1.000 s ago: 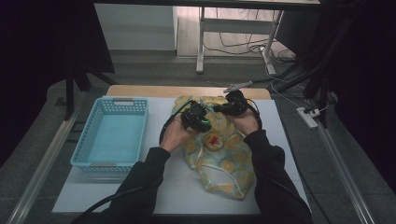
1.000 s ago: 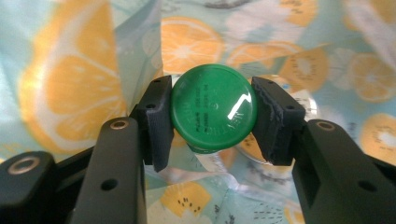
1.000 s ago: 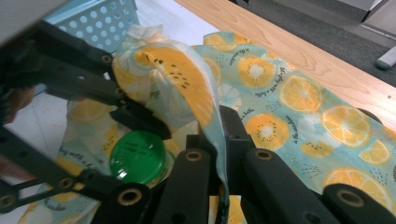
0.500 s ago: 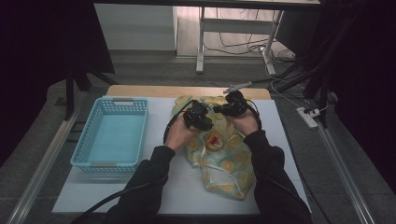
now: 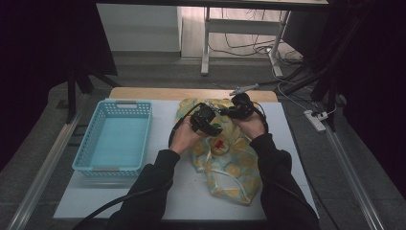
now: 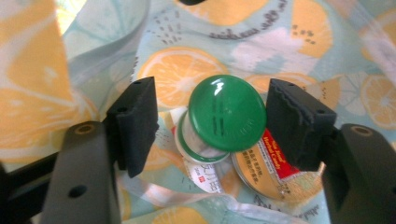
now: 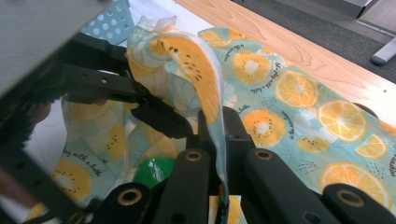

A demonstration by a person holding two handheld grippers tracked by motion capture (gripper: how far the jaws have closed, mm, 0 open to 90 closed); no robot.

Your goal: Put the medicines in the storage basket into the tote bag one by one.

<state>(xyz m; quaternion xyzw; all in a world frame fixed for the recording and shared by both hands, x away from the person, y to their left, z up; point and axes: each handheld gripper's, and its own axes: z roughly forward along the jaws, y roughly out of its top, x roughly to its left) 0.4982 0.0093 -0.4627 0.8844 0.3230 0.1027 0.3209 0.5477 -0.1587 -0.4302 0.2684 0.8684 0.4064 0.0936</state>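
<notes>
**Bag held open, left jaws widen around the green-capped bottle**

Here is the fruit-print bag (image 5: 230, 163) lying on the white table (image 5: 143, 201), just right of the blue basket (image 5: 115, 139), and both hands are busy at its mouth. The right gripper (image 7: 212, 140) is clamped tight on the bag's edge: in the right gripper view a fold of the orange-slice cloth rises straight out from between its closed jaws, lifted clear so the opening gapes.

Over to the left gripper (image 6: 210, 123), looking down into the bag. Its jaws have just been opening, and the small bottle with the green cap (image 6: 226, 113) stands between the pads, a sliver of gap showing on either side, so nothing is pinched at this instant. Beside it, touching or nearly so, lies a round tin with a red label (image 6: 266, 163).

How will it handle? The bottle looks small, light and rigid, the cap glossy and likely slick, so a pinch on the cap rim could slip off. The better hold is probably lower, across the body under the cap, jaws square to it. The bag itself is thin, limp cloth; it will sag shut if the right grip loosens, and a loose fold could snag the left pads.
</notes>
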